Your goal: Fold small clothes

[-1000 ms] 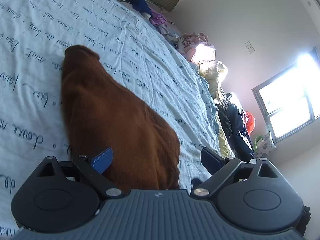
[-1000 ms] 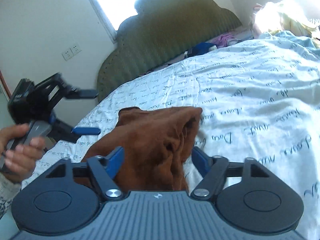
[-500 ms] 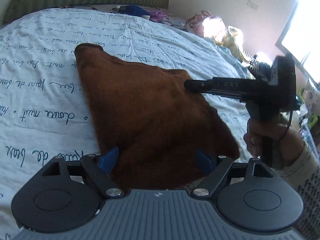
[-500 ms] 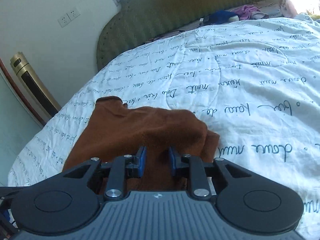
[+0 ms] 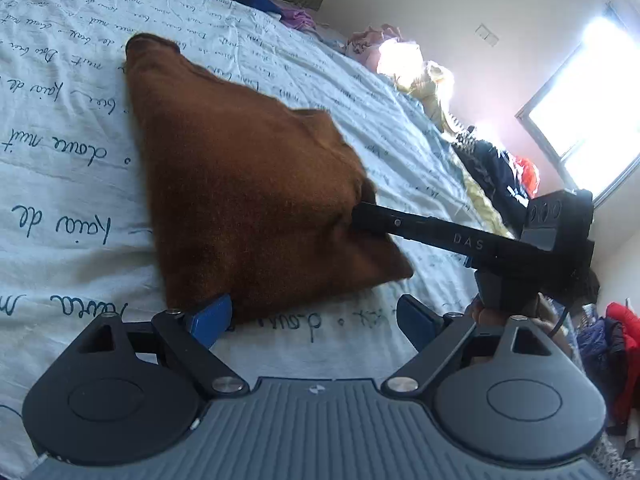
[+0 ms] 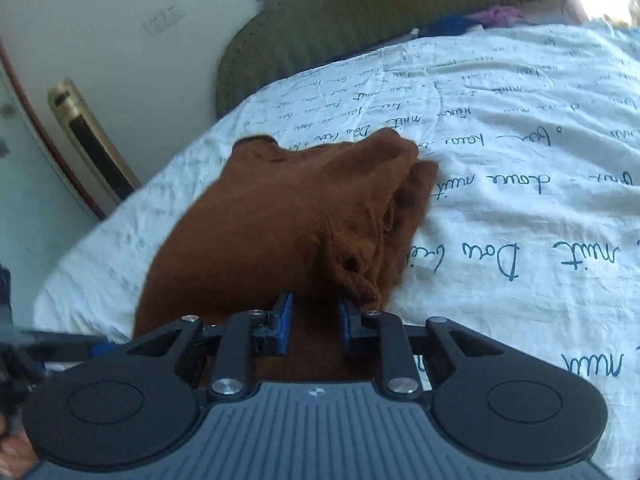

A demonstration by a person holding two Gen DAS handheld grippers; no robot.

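A brown garment [image 5: 248, 200] lies on the white bedsheet [image 5: 60, 168] printed with handwriting. My left gripper [image 5: 312, 320] stands wide and its jaws are opening. The cloth's near edge touches the left pad, and mostly bare sheet lies between the jaws. My right gripper [image 5: 360, 216] comes in from the right and bites the garment's right edge. In the right wrist view the brown garment [image 6: 288, 216] is bunched and raised in folds, and the right gripper [image 6: 316, 320] is shut on a pinch of it.
A green padded headboard [image 6: 360, 20] stands behind the bedsheet [image 6: 520, 208]. Piles of clothes [image 5: 492, 176] line the bed's far side under a bright window [image 5: 592, 96]. A hand [image 5: 492, 312] holds the right gripper's handle. A gold-coloured upright thing [image 6: 92, 140] stands by the wall.
The right gripper went from open around the cloth to shut on its edge, and the cloth bunched up. The left gripper drew back, so the garment's near edge now sits at its fingertips.
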